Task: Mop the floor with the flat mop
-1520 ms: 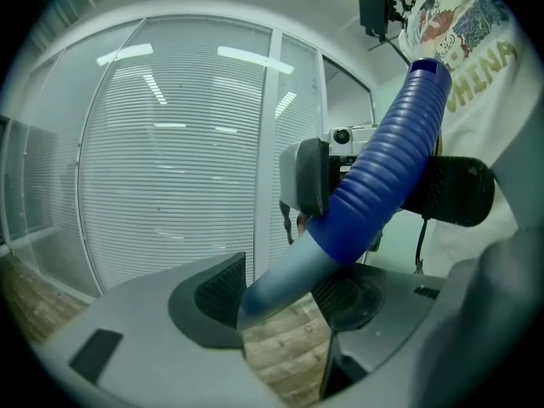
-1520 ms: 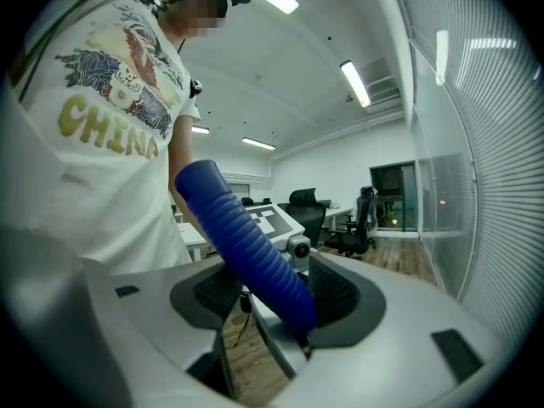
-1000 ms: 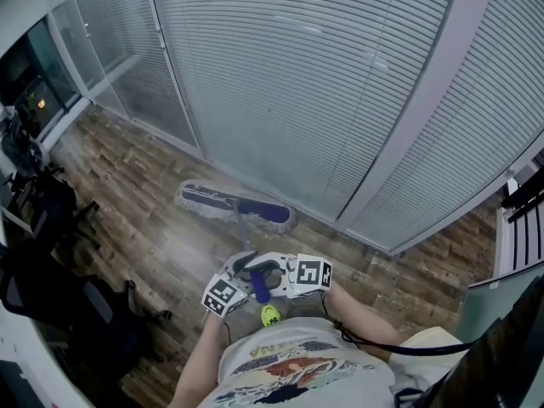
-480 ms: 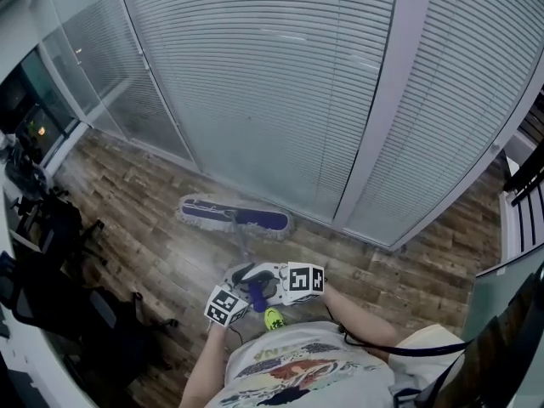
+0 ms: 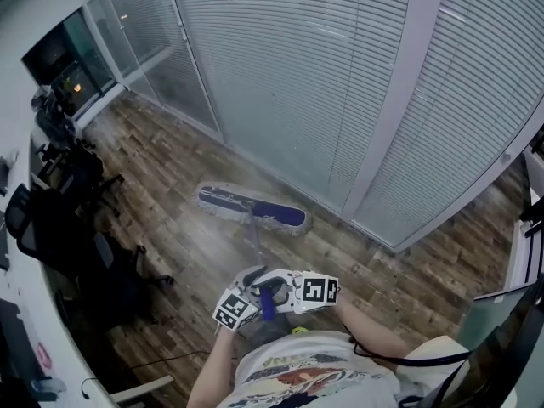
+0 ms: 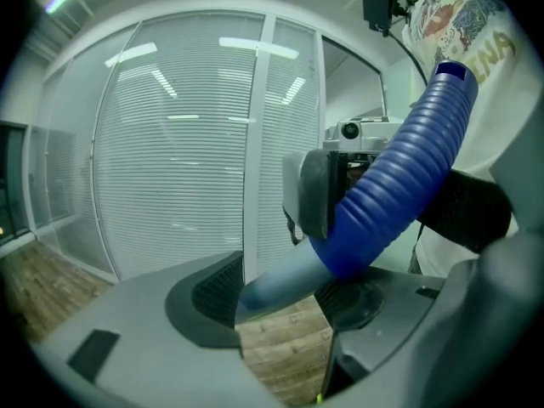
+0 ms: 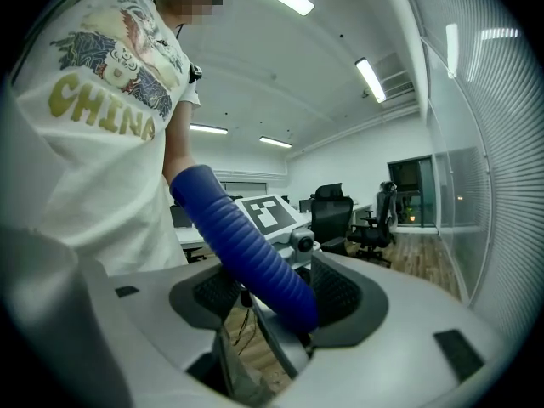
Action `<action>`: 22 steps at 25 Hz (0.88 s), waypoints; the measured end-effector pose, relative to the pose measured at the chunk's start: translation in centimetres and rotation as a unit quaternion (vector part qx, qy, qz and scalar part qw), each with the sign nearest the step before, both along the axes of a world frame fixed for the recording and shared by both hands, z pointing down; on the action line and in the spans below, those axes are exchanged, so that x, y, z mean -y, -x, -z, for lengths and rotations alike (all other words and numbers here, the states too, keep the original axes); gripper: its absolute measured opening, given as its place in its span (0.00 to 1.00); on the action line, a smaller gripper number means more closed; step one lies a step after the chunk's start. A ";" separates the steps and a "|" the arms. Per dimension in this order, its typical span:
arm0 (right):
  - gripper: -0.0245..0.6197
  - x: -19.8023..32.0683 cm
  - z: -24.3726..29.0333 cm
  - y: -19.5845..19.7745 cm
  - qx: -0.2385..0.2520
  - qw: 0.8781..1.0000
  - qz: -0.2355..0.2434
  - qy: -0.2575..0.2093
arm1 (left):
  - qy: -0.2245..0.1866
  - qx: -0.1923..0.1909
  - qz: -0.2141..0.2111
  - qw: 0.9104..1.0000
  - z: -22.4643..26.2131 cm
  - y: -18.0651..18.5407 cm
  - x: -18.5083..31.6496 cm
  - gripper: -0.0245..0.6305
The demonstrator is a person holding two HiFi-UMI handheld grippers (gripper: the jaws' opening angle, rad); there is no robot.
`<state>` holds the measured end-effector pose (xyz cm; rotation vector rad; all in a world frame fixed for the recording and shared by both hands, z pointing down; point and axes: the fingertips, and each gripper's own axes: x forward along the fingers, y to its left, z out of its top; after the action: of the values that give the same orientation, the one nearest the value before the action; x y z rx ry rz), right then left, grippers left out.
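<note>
both grippers' fingers are clamped on the flat mop's blue ribbed handle (image 6: 391, 177), left gripper (image 5: 248, 286) facing right gripper (image 5: 285, 283). ahead of the fingers the mop head (image 5: 252, 209) lies on the wooden floor (image 5: 170, 185); its thin shaft is barely visible.

Office: swivel chairs (image 7: 333, 215), blind-covered glass partitions (image 5: 289, 83)
</note>
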<state>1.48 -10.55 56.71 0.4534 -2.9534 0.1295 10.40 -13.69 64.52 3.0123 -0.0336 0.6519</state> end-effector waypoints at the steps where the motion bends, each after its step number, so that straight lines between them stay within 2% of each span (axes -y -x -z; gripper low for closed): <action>1: 0.40 -1.5 -0.1 0.3 -0.001 1.000 0.006 0.000 | -0.001 0.000 0.005 1.000 -0.1 0.3 -1.4 0.38; 7: 0.40 -8.6 0.5 1.1 0.005 1.000 0.030 0.002 | 0.002 0.008 0.026 1.000 0.0 1.5 -8.1 0.38; 13: 0.40 -12.7 1.1 1.8 0.010 0.999 0.051 0.001 | 0.005 0.008 0.038 0.999 1.0 2.1 -12.1 0.38; 19: 0.40 -16.7 0.8 7.0 0.008 0.996 0.085 0.001 | 0.008 0.007 0.060 0.998 0.5 7.4 -15.6 0.38; 22: 0.40 -19.1 0.9 10.1 -0.003 0.994 0.107 0.004 | 0.013 -0.006 0.079 0.997 0.7 10.4 -17.8 0.38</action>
<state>-8.61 8.55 55.79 0.1344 -2.9700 0.1133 0.00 4.14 63.80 2.9482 -0.2572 0.6152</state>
